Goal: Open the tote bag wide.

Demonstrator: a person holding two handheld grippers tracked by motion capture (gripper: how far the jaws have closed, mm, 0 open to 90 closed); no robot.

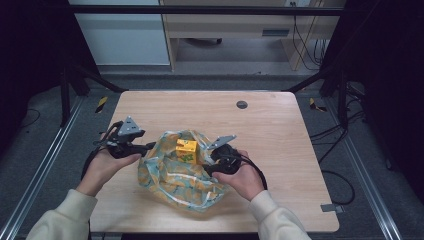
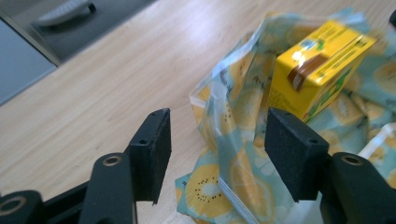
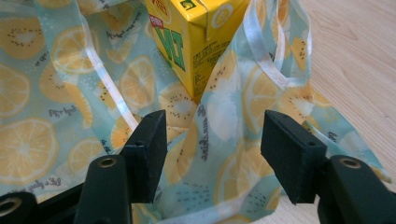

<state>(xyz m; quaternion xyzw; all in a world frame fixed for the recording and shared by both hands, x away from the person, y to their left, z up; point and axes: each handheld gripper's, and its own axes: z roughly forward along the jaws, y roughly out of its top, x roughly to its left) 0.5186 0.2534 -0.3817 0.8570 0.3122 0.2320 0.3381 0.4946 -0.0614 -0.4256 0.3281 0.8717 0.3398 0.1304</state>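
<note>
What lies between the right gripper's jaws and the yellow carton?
Only the fruit-print bag: in the right gripper view its film and clear rim strip fill the gap ahead of the open right gripper, up to the carton.

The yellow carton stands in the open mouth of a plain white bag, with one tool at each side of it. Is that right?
Not quite. The high view shows the bag is light blue with a citrus-slice print, not plain white. The yellow carton does stand in its mouth, between the left tool and right tool.
</note>
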